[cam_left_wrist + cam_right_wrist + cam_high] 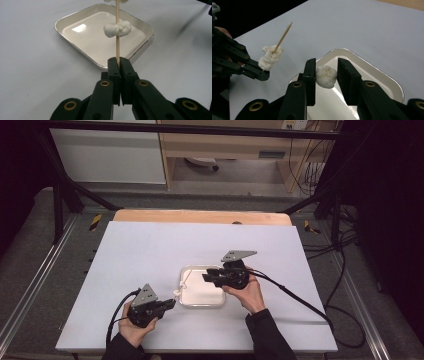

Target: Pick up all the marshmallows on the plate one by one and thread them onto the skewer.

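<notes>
My left gripper (pixel 119 61) is shut on the lower end of a thin wooden skewer (pixel 117 50) that points toward a shallow white tray (pixel 75 22). A white fluffy piece (pixel 117 28) is threaded on the skewer, with another above it at the frame's top. In the right gripper view the skewer (pixel 283 37) rises at a slant with the threaded pieces (pixel 270 60) near the left gripper (pixel 265 73). My right gripper (pixel 326 67) holds a loose white fluffy piece (pixel 326 76) between its jaws over the tray (pixel 372 67). From above, the left gripper (pixel 173 303) sits left of the tray (pixel 202 301) and the right gripper (pixel 205 277) hovers over it.
The tray lies in the middle of a white table mat (pixel 150 250) with a wooden edge (pixel 200 216) at the far side. Cables (pixel 295 297) trail from both grippers toward the near edge. A metal frame and dark floor surround the table.
</notes>
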`<state>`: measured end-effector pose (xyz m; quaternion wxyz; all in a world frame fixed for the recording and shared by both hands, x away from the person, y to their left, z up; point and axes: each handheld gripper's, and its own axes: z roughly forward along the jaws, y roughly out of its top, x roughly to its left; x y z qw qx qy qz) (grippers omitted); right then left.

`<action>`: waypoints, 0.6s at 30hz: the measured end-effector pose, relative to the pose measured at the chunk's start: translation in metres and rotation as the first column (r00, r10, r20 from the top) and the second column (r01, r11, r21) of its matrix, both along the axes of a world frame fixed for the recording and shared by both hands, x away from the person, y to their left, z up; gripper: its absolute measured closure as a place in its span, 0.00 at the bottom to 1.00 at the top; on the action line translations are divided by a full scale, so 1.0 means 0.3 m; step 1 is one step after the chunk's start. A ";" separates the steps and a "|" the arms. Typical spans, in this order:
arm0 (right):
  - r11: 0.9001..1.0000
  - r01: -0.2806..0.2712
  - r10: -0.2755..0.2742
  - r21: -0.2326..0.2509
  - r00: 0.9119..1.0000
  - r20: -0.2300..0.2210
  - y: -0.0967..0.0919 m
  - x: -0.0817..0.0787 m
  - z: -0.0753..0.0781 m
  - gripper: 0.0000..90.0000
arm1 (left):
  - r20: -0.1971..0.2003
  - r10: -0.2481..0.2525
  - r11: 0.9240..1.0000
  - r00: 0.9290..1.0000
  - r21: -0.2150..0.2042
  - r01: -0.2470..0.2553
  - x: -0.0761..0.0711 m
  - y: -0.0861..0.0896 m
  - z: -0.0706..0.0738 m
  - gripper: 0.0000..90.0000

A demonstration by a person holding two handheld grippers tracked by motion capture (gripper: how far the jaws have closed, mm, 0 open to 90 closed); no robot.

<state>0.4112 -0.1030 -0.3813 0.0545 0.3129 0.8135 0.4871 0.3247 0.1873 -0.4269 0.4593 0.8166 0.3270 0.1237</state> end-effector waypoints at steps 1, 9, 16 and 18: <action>1.000 0.003 -0.003 0.015 1.000 -0.002 -0.010 -0.005 0.004 0.77 | 0.000 -0.001 1.000 1.000 0.003 0.001 -0.001 -0.001 0.001 0.98; 0.997 0.009 -0.010 0.080 1.000 0.009 -0.056 -0.026 0.026 0.78 | 0.003 -0.013 1.000 1.000 0.009 0.013 -0.005 -0.012 0.000 0.98; 0.990 0.013 -0.016 0.143 1.000 0.021 -0.077 -0.037 0.063 0.78 | 0.002 -0.019 1.000 1.000 0.009 0.019 -0.008 -0.020 -0.001 0.98; 0.988 0.018 -0.022 0.153 0.999 0.025 -0.081 -0.039 0.072 0.78 | 0.002 -0.020 1.000 1.000 0.009 0.019 -0.008 -0.021 -0.001 0.98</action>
